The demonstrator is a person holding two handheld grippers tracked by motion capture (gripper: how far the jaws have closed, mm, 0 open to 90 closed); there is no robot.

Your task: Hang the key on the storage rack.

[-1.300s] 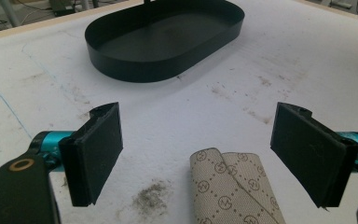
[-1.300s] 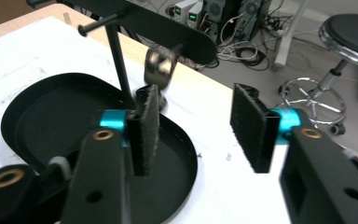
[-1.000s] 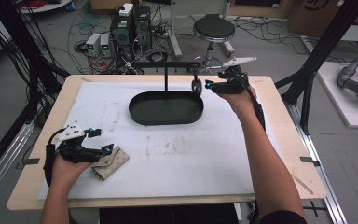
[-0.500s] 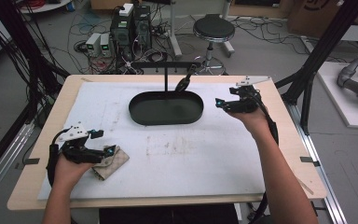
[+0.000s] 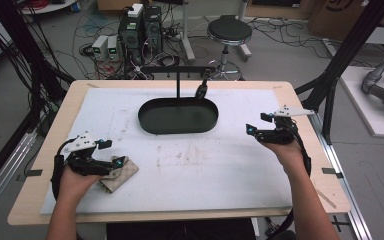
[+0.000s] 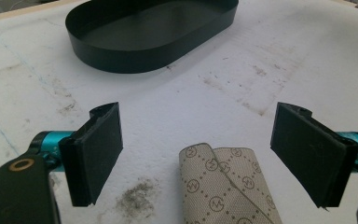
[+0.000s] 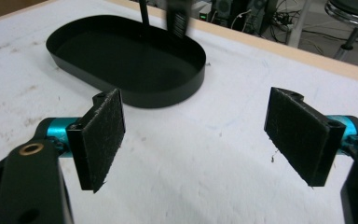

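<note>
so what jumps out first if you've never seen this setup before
The black oval metal tray sits at the far middle of the white-covered table, with a thin black stand rising behind it. At the near left, the left gripper hangs open over a folded beige patterned cloth. The right gripper is open and empty at the table's right side.

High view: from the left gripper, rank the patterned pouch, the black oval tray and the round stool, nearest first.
From the left gripper, in the high view:
1. Patterned pouch: right at its jaws, on the table's near left.
2. Black oval tray: mid-table, toward the far edge.
3. Round stool: on the floor beyond the table.
</note>
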